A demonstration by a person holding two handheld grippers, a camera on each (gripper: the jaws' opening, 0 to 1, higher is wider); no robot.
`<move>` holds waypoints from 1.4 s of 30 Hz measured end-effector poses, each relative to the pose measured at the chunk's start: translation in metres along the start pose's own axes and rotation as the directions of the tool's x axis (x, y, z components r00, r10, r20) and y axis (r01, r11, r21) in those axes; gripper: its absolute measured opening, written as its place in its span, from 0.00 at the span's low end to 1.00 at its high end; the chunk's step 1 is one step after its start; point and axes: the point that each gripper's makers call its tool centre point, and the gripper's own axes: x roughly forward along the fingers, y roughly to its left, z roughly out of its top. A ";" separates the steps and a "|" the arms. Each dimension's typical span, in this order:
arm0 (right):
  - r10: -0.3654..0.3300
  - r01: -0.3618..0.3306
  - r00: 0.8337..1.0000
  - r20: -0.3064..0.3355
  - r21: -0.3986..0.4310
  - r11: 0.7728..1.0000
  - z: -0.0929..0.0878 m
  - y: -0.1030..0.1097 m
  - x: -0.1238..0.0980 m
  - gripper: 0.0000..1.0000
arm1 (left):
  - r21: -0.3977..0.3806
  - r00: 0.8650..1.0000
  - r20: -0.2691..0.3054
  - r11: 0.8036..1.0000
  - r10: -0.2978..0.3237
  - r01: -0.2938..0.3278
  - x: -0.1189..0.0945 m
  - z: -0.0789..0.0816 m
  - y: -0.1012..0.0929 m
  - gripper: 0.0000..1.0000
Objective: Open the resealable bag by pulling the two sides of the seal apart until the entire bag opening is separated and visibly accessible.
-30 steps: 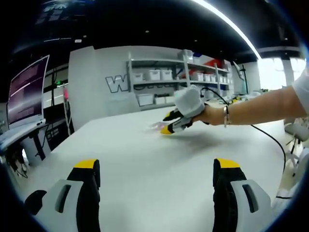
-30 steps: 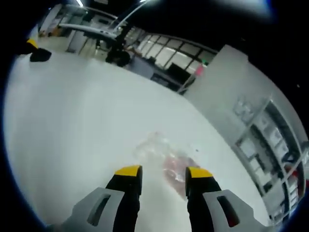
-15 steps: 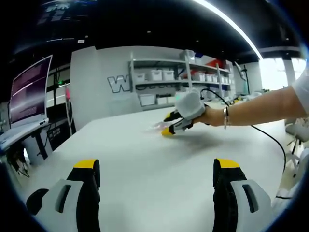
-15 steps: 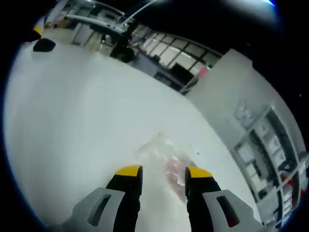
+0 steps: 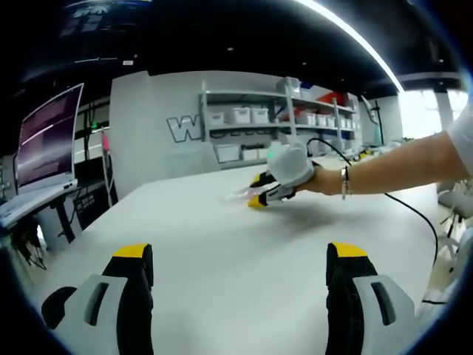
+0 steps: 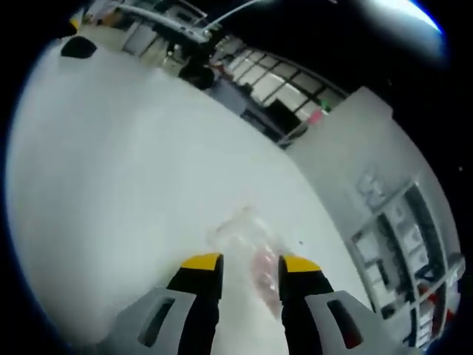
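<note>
In the left gripper view our left gripper [image 5: 238,266] hangs over the near part of the white table [image 5: 222,244], its jaws spread wide with nothing between them. Far across the table, a person's hand [image 5: 318,180] holds our right gripper [image 5: 259,191] low by the clear resealable bag [image 5: 242,194]. In the right gripper view the bag [image 6: 247,240] lies flat just beyond the right gripper [image 6: 250,261], whose jaws stand apart, gripping nothing.
</note>
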 end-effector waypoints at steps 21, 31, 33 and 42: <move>0.015 -0.016 1.000 0.017 0.040 0.999 0.002 0.000 0.009 0.22 | 0.000 1.000 0.003 1.000 0.000 0.000 0.002 0.001 0.004 0.95; 0.054 -0.058 0.998 0.024 0.224 0.973 -0.007 0.004 0.016 0.03 | -0.007 1.000 0.002 1.000 0.001 -0.001 0.001 -0.002 0.007 0.95; 0.050 -0.053 0.999 0.020 0.216 0.975 -0.011 0.001 0.016 0.00 | -0.008 1.000 0.002 1.000 0.001 -0.001 0.001 -0.002 0.007 0.95; 0.050 -0.052 0.999 0.016 0.256 0.965 -0.012 0.002 0.012 0.00 | -0.010 1.000 0.007 1.000 0.010 -0.010 -0.001 -0.002 0.011 0.95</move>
